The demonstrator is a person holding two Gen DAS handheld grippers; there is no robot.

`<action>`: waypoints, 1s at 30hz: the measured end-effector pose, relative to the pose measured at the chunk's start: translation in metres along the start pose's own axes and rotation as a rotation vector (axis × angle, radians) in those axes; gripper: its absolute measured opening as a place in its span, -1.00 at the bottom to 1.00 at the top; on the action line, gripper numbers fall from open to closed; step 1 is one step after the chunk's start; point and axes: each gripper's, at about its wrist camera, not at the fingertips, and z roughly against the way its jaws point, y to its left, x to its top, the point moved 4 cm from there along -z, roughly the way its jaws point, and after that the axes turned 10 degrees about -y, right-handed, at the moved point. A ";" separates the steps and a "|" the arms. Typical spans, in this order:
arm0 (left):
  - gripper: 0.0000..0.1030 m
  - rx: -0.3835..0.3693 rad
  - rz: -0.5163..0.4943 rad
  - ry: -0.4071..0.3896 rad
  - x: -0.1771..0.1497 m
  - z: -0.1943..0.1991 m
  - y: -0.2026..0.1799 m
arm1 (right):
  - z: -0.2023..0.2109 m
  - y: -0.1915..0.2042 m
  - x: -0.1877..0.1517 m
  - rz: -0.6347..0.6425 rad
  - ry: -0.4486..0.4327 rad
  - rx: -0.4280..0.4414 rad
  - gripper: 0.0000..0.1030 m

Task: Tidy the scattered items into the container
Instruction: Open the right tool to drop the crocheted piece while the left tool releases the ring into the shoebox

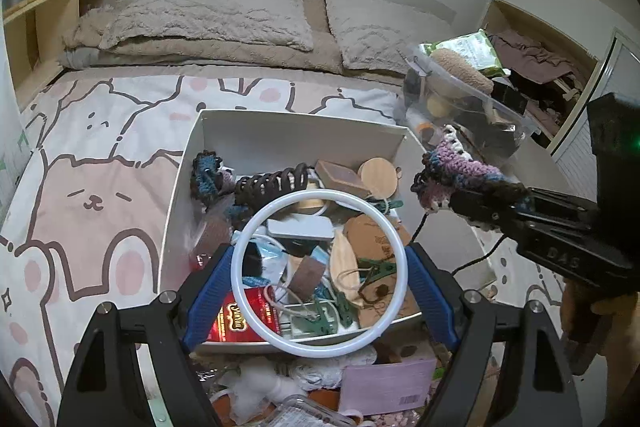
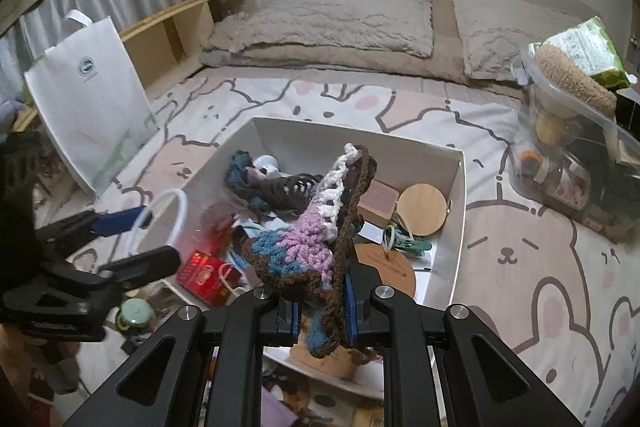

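A white box (image 1: 296, 117) stands on the bed, holding several small items: a dark hair claw (image 1: 272, 183), a round wooden lid (image 1: 378, 173), a red packet (image 1: 236, 319), green clips. My left gripper (image 1: 320, 251) hovers over the box's near end. Its blue pads (image 1: 212, 291) are shut on a white ring (image 1: 256, 223) across its width. My right gripper (image 2: 322, 311) is shut on a crocheted piece (image 2: 304, 243) in purple, blue, white and brown, held above the box (image 2: 360, 131). In the left wrist view that crocheted piece (image 1: 460, 175) hangs over the box's right rim.
A clear plastic bin (image 2: 572, 163) full of jars and a brown brush sits on the bed to the right of the box. At the left stands a white tote bag (image 2: 92, 107). Pillows lie at the far end. A pink packet (image 1: 384, 383) and other clutter lie in front of the box.
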 end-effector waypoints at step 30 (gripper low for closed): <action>0.64 0.006 0.067 0.126 -0.017 -0.033 0.012 | 0.041 -0.012 -0.008 -0.057 -0.119 0.053 0.39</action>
